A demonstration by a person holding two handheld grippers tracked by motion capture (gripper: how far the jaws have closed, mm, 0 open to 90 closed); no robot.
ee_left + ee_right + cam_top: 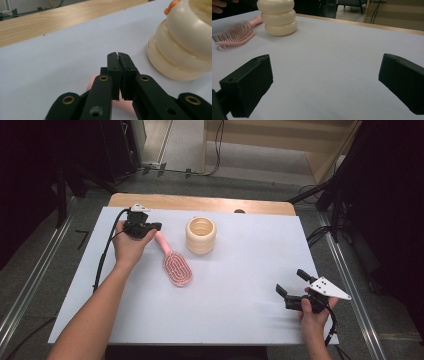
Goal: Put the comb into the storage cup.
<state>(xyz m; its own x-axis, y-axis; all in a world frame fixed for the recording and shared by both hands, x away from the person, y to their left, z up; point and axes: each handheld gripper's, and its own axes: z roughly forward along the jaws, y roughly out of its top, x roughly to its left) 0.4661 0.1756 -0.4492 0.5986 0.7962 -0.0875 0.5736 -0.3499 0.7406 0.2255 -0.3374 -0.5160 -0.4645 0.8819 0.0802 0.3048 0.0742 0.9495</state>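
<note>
A pink hairbrush (175, 265) lies on the white table sheet, bristles up, its handle pointing to the far left. My left gripper (155, 226) is at the handle's end, shut on it; in the left gripper view the jaws (117, 56) are pressed together with the pink handle (92, 81) showing under and between them. A cream ribbed cup (201, 235) stands upright just right of the brush and looms close (185, 45) in that view. My right gripper (290, 281) rests at the near right, open, with nothing between its fingers (324, 82).
The white sheet (240, 285) covers the table, with a wooden strip (200, 202) bare along the far edge. A small orange object (171, 5) peeks out behind the cup. The brush (234, 33) and cup (279, 17) sit far from the right gripper.
</note>
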